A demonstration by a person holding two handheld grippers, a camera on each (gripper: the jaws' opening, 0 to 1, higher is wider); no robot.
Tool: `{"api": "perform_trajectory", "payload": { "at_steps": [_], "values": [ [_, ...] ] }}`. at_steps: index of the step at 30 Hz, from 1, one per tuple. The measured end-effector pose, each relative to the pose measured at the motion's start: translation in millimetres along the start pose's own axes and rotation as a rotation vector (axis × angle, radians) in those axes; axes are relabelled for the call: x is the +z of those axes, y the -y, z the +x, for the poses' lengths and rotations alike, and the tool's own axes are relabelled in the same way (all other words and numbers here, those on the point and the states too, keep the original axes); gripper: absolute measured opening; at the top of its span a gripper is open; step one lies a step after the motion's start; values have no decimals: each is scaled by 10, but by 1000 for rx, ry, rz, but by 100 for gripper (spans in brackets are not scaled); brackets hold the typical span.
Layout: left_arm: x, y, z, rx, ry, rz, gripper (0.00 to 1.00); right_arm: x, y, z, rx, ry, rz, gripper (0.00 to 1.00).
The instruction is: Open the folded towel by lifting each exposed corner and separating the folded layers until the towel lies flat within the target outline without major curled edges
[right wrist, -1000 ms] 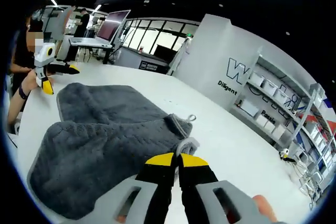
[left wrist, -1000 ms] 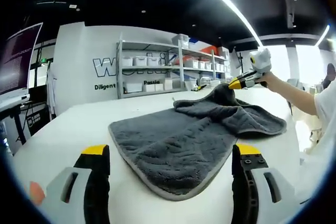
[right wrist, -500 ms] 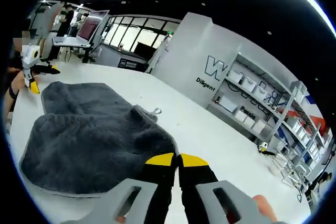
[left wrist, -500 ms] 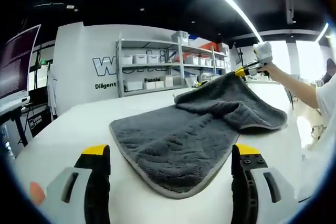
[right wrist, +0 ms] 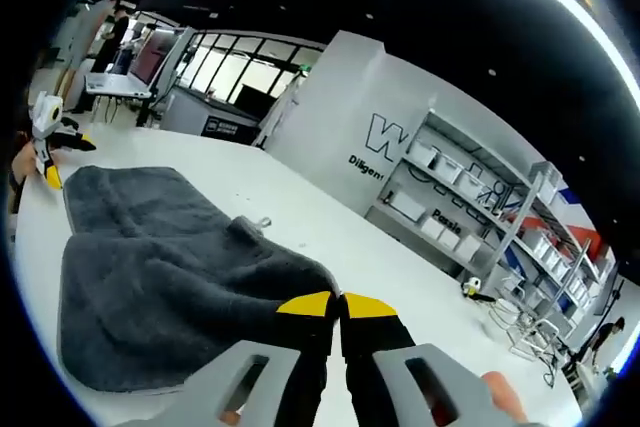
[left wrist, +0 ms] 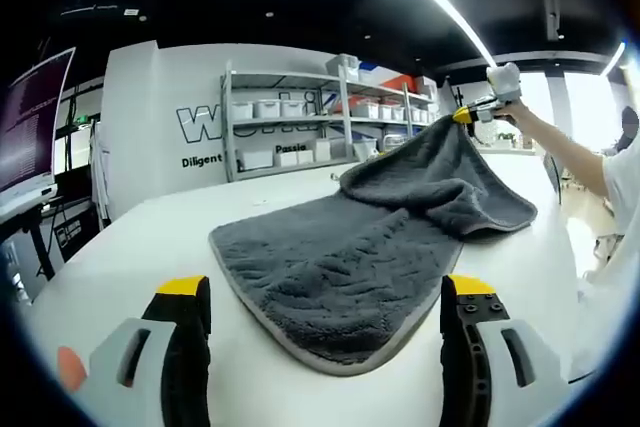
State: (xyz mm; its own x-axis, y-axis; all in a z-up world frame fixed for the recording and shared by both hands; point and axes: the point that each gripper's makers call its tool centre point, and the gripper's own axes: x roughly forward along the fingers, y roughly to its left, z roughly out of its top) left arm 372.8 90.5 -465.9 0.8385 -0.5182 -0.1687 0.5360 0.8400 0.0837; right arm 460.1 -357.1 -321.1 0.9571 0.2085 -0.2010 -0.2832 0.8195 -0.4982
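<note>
A dark grey towel lies on the white table, one layer still folded over at the far right. The right gripper, held by a person's hand, is shut on a corner of that top layer and holds it raised above the table. In the right gripper view its yellow-tipped jaws stand closed on the towel's edge, with the towel sloping down to the left. My left gripper stands wide open near the towel's near edge, touching nothing. The left gripper appears far left beside the towel.
Metal shelves with white bins stand behind the table against a lettered wall. A monitor sits at the left. Desks with screens lie beyond the table. A small yellow-black object rests on the far tabletop.
The right gripper has risen and carried the towel's corner higher, peeling the top layer up from the lower one. The left gripper has stayed in place, open.
</note>
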Motion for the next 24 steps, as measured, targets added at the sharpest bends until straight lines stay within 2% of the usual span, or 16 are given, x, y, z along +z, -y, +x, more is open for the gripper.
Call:
{"api": "perform_trajectory", "payload": {
  "at_steps": [6,24],
  "values": [
    [-2,1,-3,-1,0,1,94,23,216,-99,-53,-10,-24,0],
    [-39,15,2,2,-18,8,93,-142,768,-306,-165,-73,-70,0]
  ]
}}
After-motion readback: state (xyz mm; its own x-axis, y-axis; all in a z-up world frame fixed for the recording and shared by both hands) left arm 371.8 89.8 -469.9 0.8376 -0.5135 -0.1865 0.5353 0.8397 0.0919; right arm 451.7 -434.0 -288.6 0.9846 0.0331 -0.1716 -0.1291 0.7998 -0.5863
